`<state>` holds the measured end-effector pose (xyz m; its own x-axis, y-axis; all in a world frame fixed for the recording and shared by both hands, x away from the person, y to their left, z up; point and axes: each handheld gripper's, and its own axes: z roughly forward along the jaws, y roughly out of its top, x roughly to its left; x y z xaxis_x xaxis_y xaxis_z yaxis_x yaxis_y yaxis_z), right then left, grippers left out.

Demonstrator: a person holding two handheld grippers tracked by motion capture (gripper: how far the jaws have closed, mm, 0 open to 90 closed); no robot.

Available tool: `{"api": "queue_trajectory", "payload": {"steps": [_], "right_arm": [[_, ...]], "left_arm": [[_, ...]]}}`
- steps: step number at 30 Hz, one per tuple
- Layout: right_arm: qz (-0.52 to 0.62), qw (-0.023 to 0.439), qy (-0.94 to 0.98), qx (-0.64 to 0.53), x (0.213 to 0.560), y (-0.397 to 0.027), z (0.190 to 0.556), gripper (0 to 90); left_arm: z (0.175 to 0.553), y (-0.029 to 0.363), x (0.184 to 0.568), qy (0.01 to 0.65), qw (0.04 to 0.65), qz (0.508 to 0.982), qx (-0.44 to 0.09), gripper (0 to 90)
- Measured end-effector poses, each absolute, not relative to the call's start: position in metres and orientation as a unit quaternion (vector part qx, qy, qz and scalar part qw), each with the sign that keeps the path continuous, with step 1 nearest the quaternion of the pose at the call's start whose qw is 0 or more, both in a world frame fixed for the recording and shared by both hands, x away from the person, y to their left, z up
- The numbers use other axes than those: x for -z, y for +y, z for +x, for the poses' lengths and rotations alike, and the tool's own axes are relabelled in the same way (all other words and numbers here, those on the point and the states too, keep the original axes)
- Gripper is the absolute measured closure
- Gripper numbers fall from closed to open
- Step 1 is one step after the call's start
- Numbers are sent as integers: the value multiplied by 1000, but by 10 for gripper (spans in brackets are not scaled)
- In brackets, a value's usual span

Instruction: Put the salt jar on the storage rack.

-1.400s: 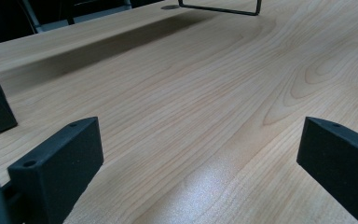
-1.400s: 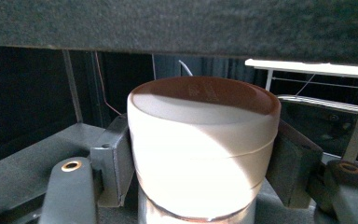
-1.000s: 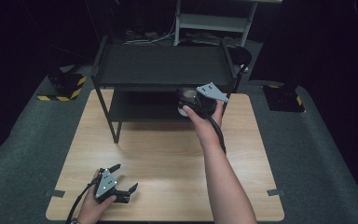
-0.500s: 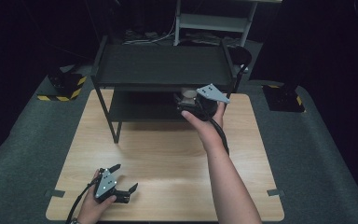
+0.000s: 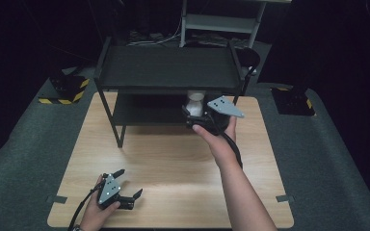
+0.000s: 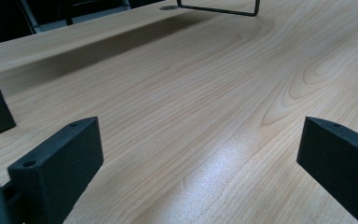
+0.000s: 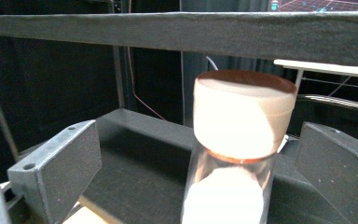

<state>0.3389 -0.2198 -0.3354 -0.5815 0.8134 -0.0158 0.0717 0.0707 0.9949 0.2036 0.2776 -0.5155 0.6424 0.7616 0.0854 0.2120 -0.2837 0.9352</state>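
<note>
An hourglass (image 5: 195, 103) with white sand and a pale wooden cap stands upright on the lower level of a black two-level rack (image 5: 168, 67). My right gripper (image 5: 196, 115) is at the front edge of that lower level, pointing in. In the right gripper view the hourglass (image 7: 242, 116) stands between the two jaws of the right gripper (image 7: 198, 140), which are spread wider than the glass and do not touch it. My left gripper (image 5: 129, 183) rests open on the wooden table (image 5: 173, 163) at the front left, with bare wood between the jaws of the left gripper (image 6: 200, 140).
The rack's top board (image 7: 182, 32) runs just above the hourglass cap. The rack leg (image 5: 118, 130) stands on the table's left half. Yellow-and-black blocks (image 5: 65, 91) lie on the grey floor beside the table.
My right gripper has drawn back a little toward the person, and the hourglass now shows in front of it on the lower level. The left gripper has stayed put.
</note>
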Motion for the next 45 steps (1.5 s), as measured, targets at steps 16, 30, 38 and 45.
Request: {"api": "queue_trajectory", "payload": {"steps": [16, 30, 38, 45], "right_arm": [[310, 300, 663, -612, 363, -252, 296, 6], [312, 299, 669, -605, 402, -284, 262, 6], [321, 302, 670, -598, 433, -303, 245, 6], [340, 298, 670, -588, 459, -313, 232, 6]], "left_arm": [[204, 278, 515, 323, 504, 754, -271, 5], [204, 278, 515, 323, 503, 754, -272, 5], [204, 278, 515, 323, 503, 754, -273, 5], [204, 278, 515, 323, 504, 754, -272, 5]]}}
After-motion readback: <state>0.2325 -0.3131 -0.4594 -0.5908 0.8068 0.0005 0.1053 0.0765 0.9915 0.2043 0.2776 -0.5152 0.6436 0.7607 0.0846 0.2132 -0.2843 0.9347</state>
